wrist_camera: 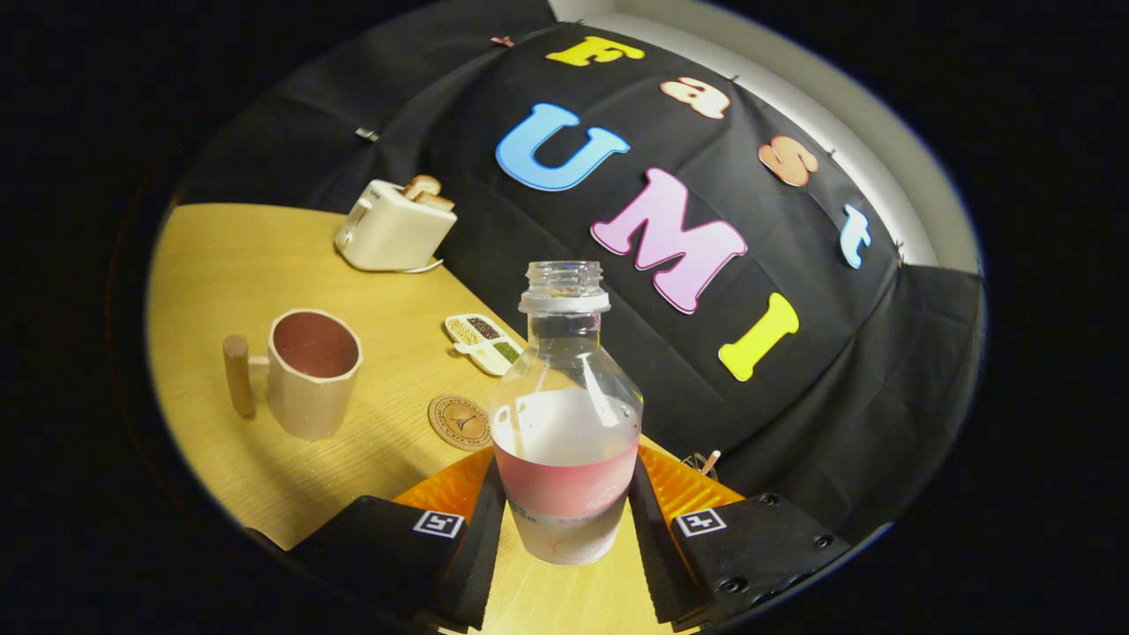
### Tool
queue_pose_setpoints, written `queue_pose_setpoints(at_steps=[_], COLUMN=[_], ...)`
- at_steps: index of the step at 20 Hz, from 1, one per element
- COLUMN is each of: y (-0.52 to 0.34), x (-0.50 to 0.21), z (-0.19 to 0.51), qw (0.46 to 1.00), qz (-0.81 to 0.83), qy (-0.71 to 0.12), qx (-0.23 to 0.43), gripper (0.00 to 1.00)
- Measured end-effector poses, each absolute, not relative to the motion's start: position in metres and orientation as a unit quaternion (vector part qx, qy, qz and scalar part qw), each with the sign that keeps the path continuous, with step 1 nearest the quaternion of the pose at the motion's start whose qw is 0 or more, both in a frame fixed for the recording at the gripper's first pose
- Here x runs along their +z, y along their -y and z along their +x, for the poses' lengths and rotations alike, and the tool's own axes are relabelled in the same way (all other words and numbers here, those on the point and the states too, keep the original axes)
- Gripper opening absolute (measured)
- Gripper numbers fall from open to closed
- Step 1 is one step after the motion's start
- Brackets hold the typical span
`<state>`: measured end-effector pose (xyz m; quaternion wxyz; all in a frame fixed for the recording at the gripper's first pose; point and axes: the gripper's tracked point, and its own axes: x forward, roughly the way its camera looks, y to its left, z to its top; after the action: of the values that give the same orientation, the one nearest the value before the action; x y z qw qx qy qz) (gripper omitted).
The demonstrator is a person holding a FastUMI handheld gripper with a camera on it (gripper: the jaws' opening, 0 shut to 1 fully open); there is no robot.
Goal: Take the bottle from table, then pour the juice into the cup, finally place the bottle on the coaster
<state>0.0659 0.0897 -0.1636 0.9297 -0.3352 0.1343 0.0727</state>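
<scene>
The fingers (pixel 564 520) are closed on the bottle (pixel 564 414), one finger pressing each side of its lower half, right on the pink band. The bottle stands up straight between them, and it looks lifted a little off the table (pixel 220 265), though it is hard to be sure.

The bottle is clear and smooth, with a wide round belly and a thin neck. It has no cap on, so the top is open. Pale juice fills about the lower half. A smooth bottle like this could slip, so I think the grip should stay firm and low.

The next job is likely to carry the bottle over to the cup (pixel 310 372), which sits off to the left and further away. It is best to keep the bottle straight on the way, so nothing spills from the open top. Then tip it slowly, with the neck over the middle of the cup.

The cup is tan with flat sides, a dark inside and a round wooden peg for a handle. The coaster (pixel 459 422) is a thin round disc, lying flat on the table just left of the bottle, between it and the cup.

The table is yellow wood with fine lines.
</scene>
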Motion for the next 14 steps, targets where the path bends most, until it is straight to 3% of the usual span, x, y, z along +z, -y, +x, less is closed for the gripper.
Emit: queue_pose_setpoints(at_steps=[14], y=[-0.131], x=[-0.191], z=[0.08], qw=[0.784], qz=[-0.589], qy=[-0.157], qx=[0.119], gripper=[0.7])
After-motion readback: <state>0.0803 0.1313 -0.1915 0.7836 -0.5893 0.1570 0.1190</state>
